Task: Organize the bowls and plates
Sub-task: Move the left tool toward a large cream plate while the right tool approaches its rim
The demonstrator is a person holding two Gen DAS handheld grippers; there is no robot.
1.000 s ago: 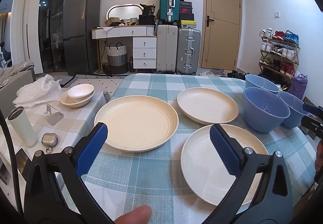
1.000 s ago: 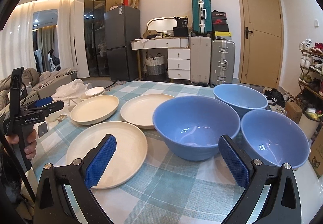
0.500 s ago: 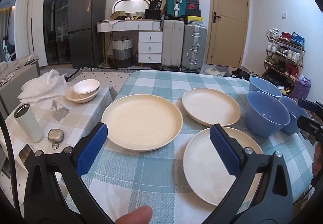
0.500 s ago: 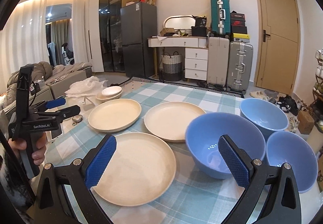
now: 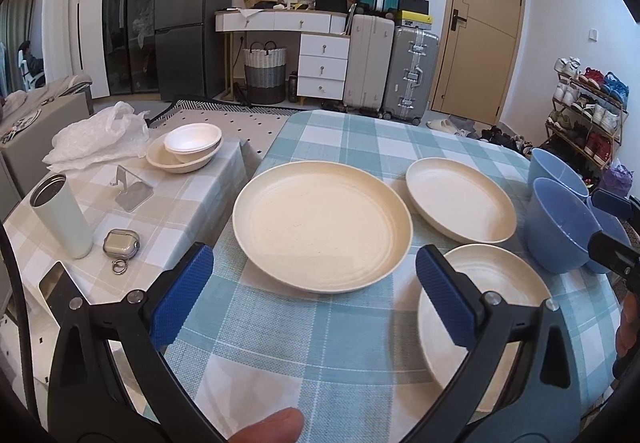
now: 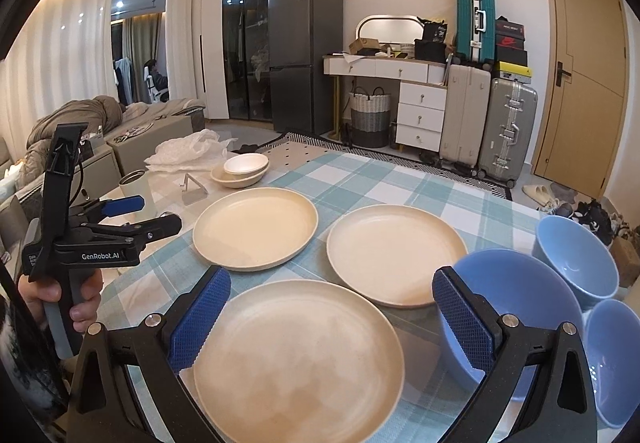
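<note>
Plates lie spread on the checked table; the nearest plate sits directly ahead of the right gripper, jaws spread wide and empty. The left gripper, likewise released, faces the left plate, probably slightly farther off.

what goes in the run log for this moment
left gripper: open, empty | right gripper: open, above near cream plate | blue bowls: unstacked

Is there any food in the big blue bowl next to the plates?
Empty: the big blue plastic bowl shows only its bare blue inside.
</note>
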